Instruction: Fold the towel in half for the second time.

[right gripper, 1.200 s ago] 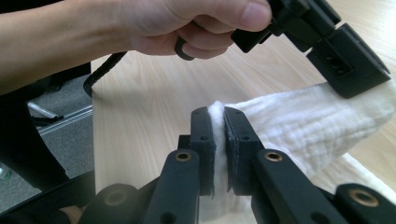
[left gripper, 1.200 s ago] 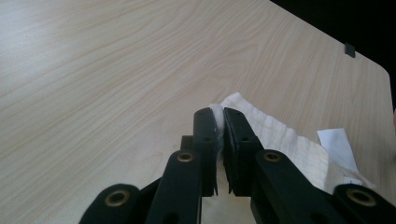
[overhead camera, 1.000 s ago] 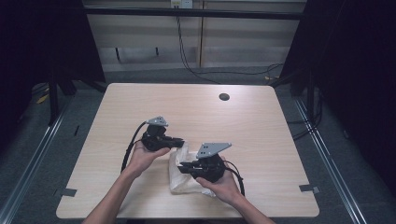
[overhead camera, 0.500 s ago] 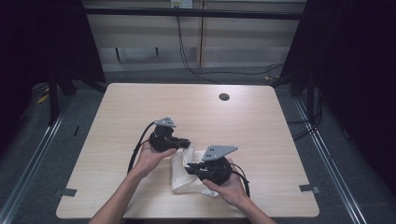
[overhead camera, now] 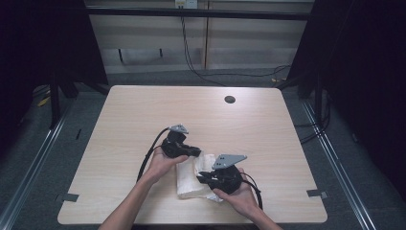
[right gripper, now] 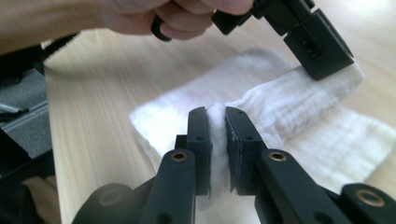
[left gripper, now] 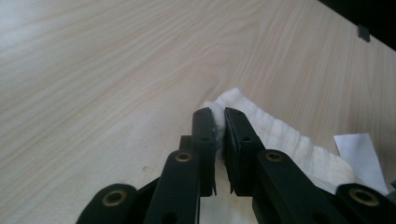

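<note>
A: High view, lighting. Table (overhead camera: 143, 120) evenly lit from above; surroundings near black; floor dim. Shadows soft, short, close under the hands.

B: Sharpness?

A: High view soft, slightly grainy. Left gripper view: wood grain crisp, pale glare at top left. Right gripper view: white cloth (right gripper: 299, 102) bright, near overexposed; hand (right gripper: 154, 16) at top blurred.

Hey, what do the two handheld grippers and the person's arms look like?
Both the left gripper and the right gripper are black, each topped by a grey three-cornered plate and trailing a black cable. Their flat black jaws hinge on brass-coloured pivots. The forearms are bare, no sleeves.
</note>
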Available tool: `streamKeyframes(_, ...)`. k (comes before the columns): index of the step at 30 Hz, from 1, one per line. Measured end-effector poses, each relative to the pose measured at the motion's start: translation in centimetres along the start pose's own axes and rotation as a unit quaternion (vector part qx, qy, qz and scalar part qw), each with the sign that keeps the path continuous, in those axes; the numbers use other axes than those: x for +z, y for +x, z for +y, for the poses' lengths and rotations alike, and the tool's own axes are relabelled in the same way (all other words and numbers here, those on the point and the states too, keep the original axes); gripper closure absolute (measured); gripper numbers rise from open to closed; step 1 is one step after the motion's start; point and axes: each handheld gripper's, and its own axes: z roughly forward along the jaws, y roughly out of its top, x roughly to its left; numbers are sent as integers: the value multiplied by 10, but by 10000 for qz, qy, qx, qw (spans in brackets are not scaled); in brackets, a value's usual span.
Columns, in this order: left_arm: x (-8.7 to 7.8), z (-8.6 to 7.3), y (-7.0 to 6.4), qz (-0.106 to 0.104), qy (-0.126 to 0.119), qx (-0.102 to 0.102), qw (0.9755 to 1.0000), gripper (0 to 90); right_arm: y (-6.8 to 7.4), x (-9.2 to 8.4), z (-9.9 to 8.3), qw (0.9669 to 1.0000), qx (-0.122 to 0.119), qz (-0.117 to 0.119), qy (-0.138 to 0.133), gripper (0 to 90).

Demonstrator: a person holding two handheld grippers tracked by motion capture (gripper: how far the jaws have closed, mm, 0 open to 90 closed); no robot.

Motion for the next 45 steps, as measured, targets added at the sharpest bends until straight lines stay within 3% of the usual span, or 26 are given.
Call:
streamKeyframes(6,10,1,0,-30,30,52,10000,832,-3,-2,-9,9995,-53,-114,281,772)
streamKeyframes(11,20,0,0,-106,23,16,9999,817,-6,-8,-15,9994,-2,-190,292,752)
streamKeyframes(13,24,-1,-3,-78,7,103,9999,810,-7,-9,-17,9992,15,-220,339,721)
streamKeyframes(15,24,-1,-7,-61,-206,256,9994,787,-9,-11,-19,9985,44,-321,440,659)
streamKeyframes(20,25,1,-7,-111,-204,187,9996,694,-15,-13,-24,9977,247,-380,509,567)
streamKeyframes(22,24,1,-9,-187,-284,265,9991,633,-16,-13,-25,9973,302,-421,528,537)
streamKeyframes(24,20,0,-11,-131,-298,466,9984,615,-18,-12,-25,9970,320,-420,566,528)
streamKeyframes(26,13,0,-11,-188,-362,455,9981,574,-20,-12,-26,9965,337,-465,600,526)
streamKeyframes(31,-3,-2,-8,-22,-443,373,9983,527,-25,-12,-26,9961,436,-529,559,514)
streamKeyframes(37,-18,-12,-5,155,-333,390,9986,508,-29,-16,-28,9947,537,-608,626,498)
streamKeyframes(45,-42,-16,-11,259,-293,414,9984,473,-37,-32,-29,9943,580,-759,473,482)
